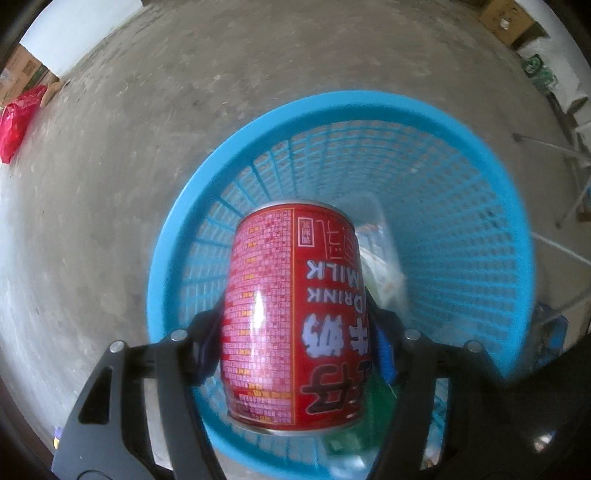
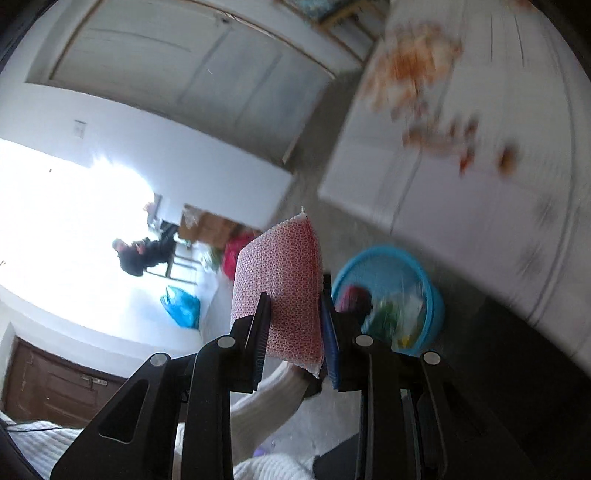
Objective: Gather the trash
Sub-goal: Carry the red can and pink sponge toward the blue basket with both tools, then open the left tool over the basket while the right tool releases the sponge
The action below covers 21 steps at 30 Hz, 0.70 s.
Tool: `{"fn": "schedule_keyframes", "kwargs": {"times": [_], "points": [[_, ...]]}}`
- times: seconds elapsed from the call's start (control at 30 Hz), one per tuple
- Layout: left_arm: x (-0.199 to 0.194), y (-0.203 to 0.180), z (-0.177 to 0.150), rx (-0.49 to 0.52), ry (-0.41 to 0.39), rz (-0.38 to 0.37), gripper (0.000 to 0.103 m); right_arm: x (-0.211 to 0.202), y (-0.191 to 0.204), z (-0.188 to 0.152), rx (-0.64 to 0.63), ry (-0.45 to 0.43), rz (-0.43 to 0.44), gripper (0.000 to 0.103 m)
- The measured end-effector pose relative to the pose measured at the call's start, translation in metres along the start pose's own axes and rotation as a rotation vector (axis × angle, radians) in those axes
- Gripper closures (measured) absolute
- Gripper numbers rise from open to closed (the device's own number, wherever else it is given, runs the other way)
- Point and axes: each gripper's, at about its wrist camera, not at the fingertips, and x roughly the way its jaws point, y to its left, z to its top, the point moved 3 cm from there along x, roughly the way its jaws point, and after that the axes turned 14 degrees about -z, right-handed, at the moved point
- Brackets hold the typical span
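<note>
My left gripper [image 1: 295,343] points down and is shut on a red milk drink can [image 1: 295,314], held lengthwise over the mouth of a blue mesh basket [image 1: 480,229]. Inside the basket lie blurred wrappers [image 1: 380,254] and something green. My right gripper [image 2: 293,317] is shut on a red-and-white mesh scouring sponge [image 2: 284,280], which sticks out past the fingers. Beyond it, the right wrist view shows the same blue basket [image 2: 432,288] on the floor with trash in it, and the red can [image 2: 354,297] over its rim.
Bare concrete floor [image 1: 147,147] surrounds the basket. A red plastic bag [image 1: 16,122] and cardboard boxes [image 1: 22,70] lie at the far left, another box [image 1: 506,18] at top right. A white table [image 2: 461,166] with orange scraps stands beside the basket. A person's white sleeve [image 2: 266,398] crosses below my right gripper.
</note>
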Motion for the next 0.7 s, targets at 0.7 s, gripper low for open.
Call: {"fn": "schedule_keyframes", "kwargs": {"times": [0.7], "points": [[-0.153, 0.078, -0.043, -0.241, -0.416, -0.157, 0.031, 0.229, 0.044, 0.008, -0.251, 0.212, -0.504, 0.075]]}}
